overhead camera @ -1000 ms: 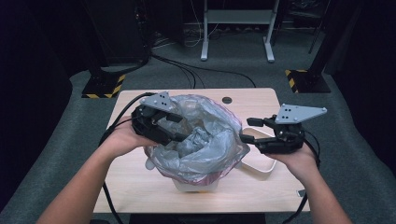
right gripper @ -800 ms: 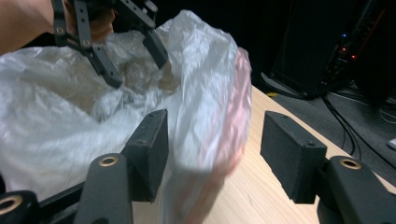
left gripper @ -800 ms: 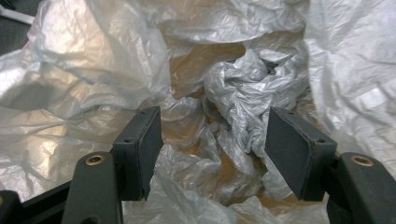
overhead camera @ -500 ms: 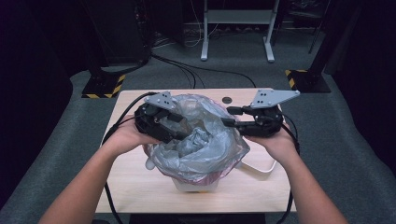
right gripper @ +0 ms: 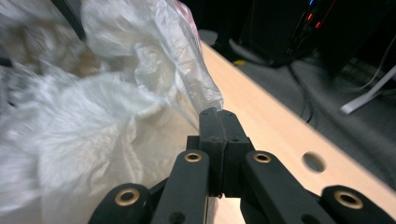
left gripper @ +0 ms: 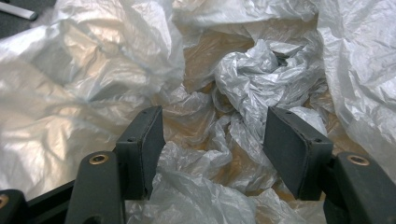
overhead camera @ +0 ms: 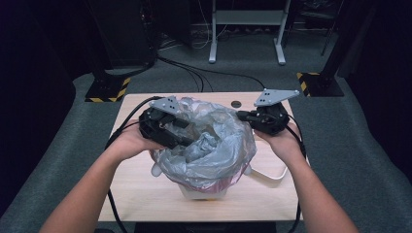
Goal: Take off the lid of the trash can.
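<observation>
- A crumpled translucent plastic bag (overhead camera: 206,145) is seen in the middle of the wooden table (overhead camera: 277,191), draped over a white container (overhead camera: 204,193) whose base shows at the near edge of the bag.
- The bag's film is bunched into a knot of folds at its centre, as shown in the left gripper view (left gripper: 261,74).
- The left gripper (overhead camera: 182,138) is held at the bag's left side, its jaws spread apart with loose film lying between them; the pads (left gripper: 142,140) are not pressed together on it.
- The right gripper (overhead camera: 241,115) is held at the bag's far right side; its jaws have just been closing and are now pressed together, with the bag's edge (right gripper: 205,100) at their tips. Whether film is pinched there cannot be told.
- A white strap-like loop (overhead camera: 269,174) lies on the table, right of the container.
</observation>
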